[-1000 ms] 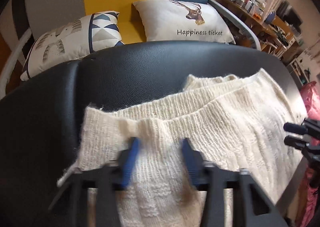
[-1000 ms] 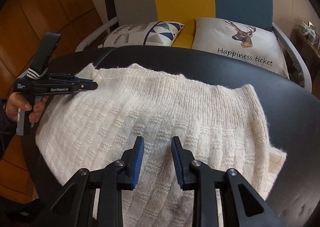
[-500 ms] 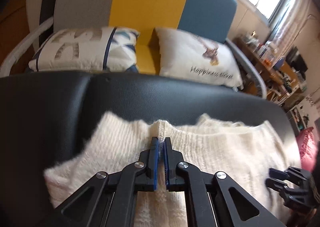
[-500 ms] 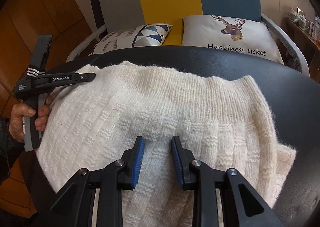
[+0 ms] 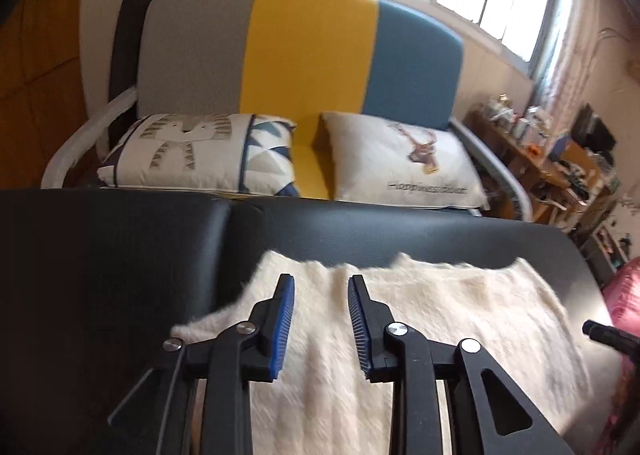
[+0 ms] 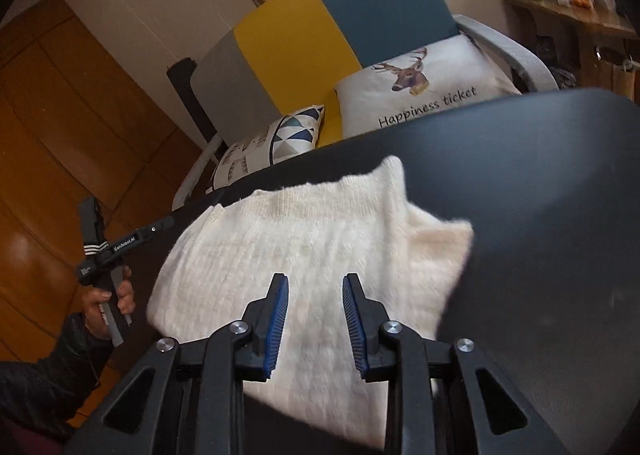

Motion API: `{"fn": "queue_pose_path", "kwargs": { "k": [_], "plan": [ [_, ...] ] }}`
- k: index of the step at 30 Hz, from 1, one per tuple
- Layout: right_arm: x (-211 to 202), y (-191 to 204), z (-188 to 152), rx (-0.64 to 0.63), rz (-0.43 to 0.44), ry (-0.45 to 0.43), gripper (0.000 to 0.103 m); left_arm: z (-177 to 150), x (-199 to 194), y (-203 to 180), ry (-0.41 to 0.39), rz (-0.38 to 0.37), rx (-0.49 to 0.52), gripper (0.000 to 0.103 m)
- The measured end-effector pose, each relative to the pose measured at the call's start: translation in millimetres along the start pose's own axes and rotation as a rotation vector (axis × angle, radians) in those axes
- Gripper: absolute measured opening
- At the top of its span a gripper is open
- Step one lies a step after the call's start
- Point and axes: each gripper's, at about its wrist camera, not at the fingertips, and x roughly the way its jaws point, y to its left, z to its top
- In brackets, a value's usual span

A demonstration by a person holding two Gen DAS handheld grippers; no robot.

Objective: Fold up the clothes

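Cream knitted sweater [image 5: 440,335], one only, lies folded on the black padded bench [image 5: 120,275], its fuzzy edge toward the far side of the bench and its long axis running across the left wrist view from left to right; motion blur softens the knit. Over it hang two tools. In its own view the left tool [image 5: 320,319] has its blue-padded jaws opening, spread apart with sweater showing beneath the gap and nothing pinched between the pads. The right tool [image 6: 314,319] hovers over the near part of the sweater with jaws parted and empty. In the right wrist view a hand [image 6: 108,303] grips the left tool's handle beside the bench. Behind the bench stands one grey, yellow and blue sofa [image 5: 304,55] carrying two cushions: a triangle-patterned cushion [image 5: 200,153] and a white deer-print cushion [image 5: 400,163]
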Motion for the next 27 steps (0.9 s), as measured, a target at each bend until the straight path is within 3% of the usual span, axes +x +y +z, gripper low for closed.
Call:
{"fn": "queue_pose_path", "kwargs": {
  "k": [2, 7, 12, 16, 18, 21, 27],
  "plan": [
    [-19, -19, -21, 0.048, 0.073, 0.037, 0.029, -14, -9, -12, 0.021, -0.054, 0.025, 0.035],
    [-25, -48, -58, 0.095, 0.139, 0.100, 0.030, -52, -5, -68, 0.111, -0.132, 0.188, 0.035],
    [6, -55, -55, 0.055, 0.208, 0.165, 0.031, -56, 3, -137, 0.151, -0.237, 0.324, 0.035],
    [27, -57, -44, 0.030, 0.322, 0.227, 0.032, -54, 17, -188, 0.190, -0.295, 0.377, 0.035],
    [38, -57, -42, 0.020, 0.424, 0.310, 0.032, -52, 25, -212, 0.207, -0.312, 0.415, 0.035],
    [38, -54, -37, -0.076, 0.356, 0.372, 0.032, -53, 45, -236, 0.254, -0.299, 0.462, 0.035],
    [30, -79, -26, -0.001, 0.407, 0.343, 0.032, -59, 63, -247, 0.281, -0.318, 0.467, 0.035]
  ]
}}
